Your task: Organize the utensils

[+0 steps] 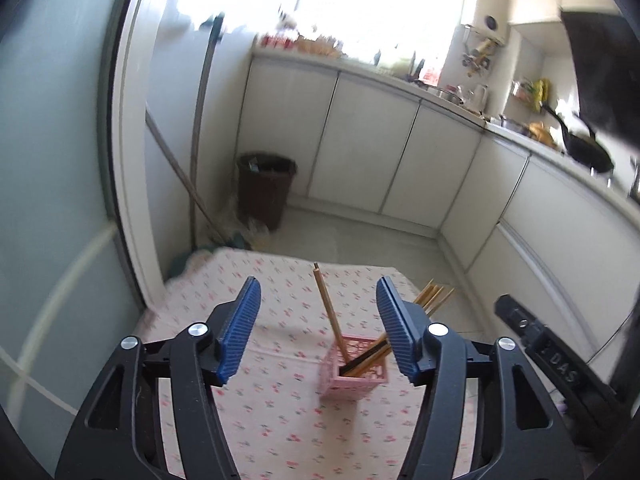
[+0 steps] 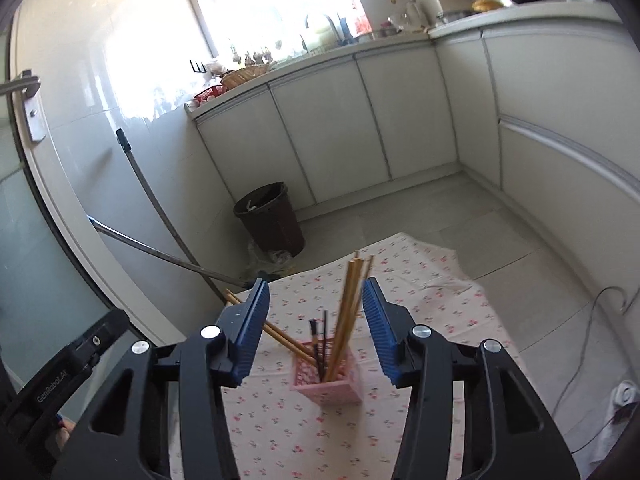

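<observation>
A pink lattice holder stands on the floral tablecloth. Several wooden chopsticks lean out of it, together with darker ones. My left gripper hovers above and in front of the holder, blue pads apart, nothing pressed between them. My right gripper is also open; the upright chopsticks show in the gap between its pads without touching them.
A brown waste bin stands on the floor beyond the table, beside mop handles. White cabinets and a cluttered counter run along the back and right. The other gripper's body shows at each view's edge.
</observation>
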The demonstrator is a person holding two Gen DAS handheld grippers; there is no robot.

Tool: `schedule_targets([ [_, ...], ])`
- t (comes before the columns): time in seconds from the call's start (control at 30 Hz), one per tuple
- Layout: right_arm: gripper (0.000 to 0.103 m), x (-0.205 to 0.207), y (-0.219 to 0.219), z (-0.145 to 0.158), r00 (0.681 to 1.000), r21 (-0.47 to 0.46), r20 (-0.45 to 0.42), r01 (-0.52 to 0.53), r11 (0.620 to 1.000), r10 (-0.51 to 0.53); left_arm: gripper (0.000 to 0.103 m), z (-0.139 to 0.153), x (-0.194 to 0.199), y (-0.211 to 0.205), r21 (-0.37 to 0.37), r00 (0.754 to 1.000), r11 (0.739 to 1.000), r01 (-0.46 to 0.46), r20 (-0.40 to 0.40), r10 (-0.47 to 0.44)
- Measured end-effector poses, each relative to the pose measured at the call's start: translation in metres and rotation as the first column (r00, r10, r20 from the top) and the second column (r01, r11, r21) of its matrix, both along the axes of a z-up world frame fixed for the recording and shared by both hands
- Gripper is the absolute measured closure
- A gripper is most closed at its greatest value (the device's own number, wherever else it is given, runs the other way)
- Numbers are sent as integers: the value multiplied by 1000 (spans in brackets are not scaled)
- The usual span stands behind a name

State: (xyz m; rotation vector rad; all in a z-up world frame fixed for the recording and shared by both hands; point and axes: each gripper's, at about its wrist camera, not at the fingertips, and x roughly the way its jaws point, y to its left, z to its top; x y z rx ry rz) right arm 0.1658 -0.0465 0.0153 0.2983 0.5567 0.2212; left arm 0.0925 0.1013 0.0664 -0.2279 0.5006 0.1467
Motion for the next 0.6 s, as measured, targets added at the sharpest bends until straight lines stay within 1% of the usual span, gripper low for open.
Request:
schedule_targets([
  [0.03,54,-9,-2,1,1000,-33,12,14,999,-14,40,-1,-5,-5,25,1000,1000,-7,8,7],
  [0.1,53,-21,-6,1,999,-69,22,31,997,-29,35,-6,-15,-14,50,1000,998,-25,19,24],
  [0.23,50,-45,-18,-7,999,-112,10,45,993,-44,29,-18,-30,-26,56,1000,998,-18,2,18],
  [0.27,50,-49,-20,-10,999,-126,7,47,991,-47,27,-21,-33,-29,55,1000,998,-15,-1,15],
  [0.3,48,-55,-21,-13,999,-141,6,50,989,-50,22,-24,-38,-31,55,1000,998,-13,-5,13],
  [0.37,43,-69,-27,-22,998,-170,-3,63,984,-64,14,-28,-46,-36,61,1000,998,-8,-11,9],
  [0.47,36,-87,-34,-36,996,-200,-22,84,976,-91,9,-34,-57,-44,68,1000,998,19,-16,-18],
  [0.5,30,-93,-37,-41,994,-204,-30,95,974,-104,7,-37,-62,-48,70,1000,997,25,-18,-24],
  [0.53,25,-100,-41,-46,992,-204,-36,109,973,-119,7,-41,-67,-51,72,999,997,29,-17,-28],
  [0.6,21,-110,-46,-52,989,-210,-40,132,969,-143,7,-48,-74,-58,97,999,995,24,-24,-22],
])
